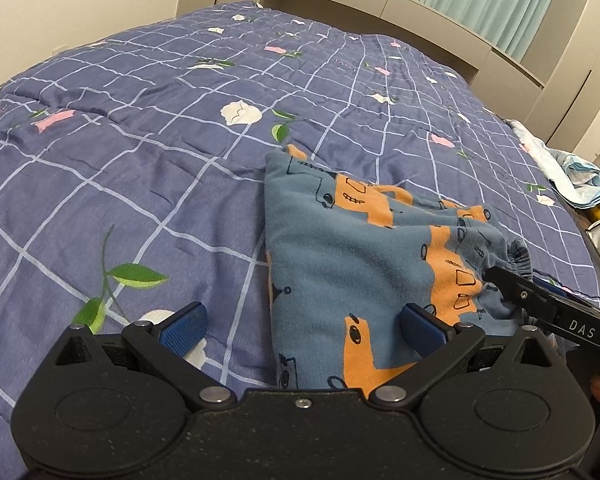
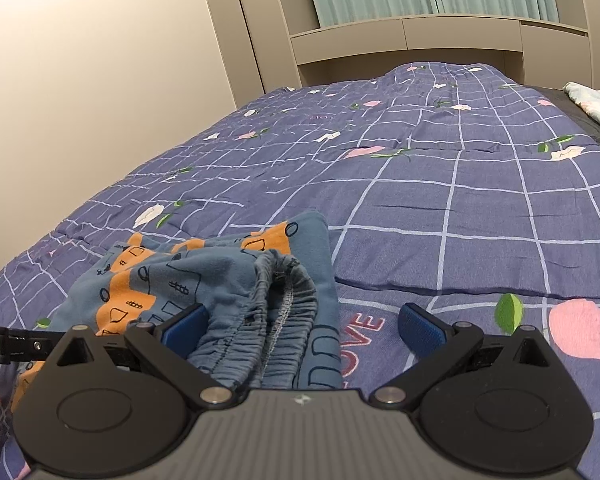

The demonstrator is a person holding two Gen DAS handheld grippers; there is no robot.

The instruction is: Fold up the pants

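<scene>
Small blue pants (image 1: 340, 264) with orange printed shapes lie folded into a compact bundle on the bed. In the right wrist view the pants (image 2: 204, 280) show their gathered elastic waistband (image 2: 276, 316) turned up toward the camera. My left gripper (image 1: 302, 324) is open just above the near edge of the bundle, its right pad over the cloth, its left pad over the quilt. My right gripper (image 2: 300, 328) is open too, straddling the waistband end with nothing pinched. The right gripper's black finger (image 1: 540, 300) reaches in from the right and touches the waistband.
A blue quilt (image 1: 140, 152) with a white grid and flower print covers the bed. Crumpled pale clothes (image 1: 576, 176) lie at the bed's right edge. A beige headboard with shelves (image 2: 404, 40) and green curtains stand at the far end.
</scene>
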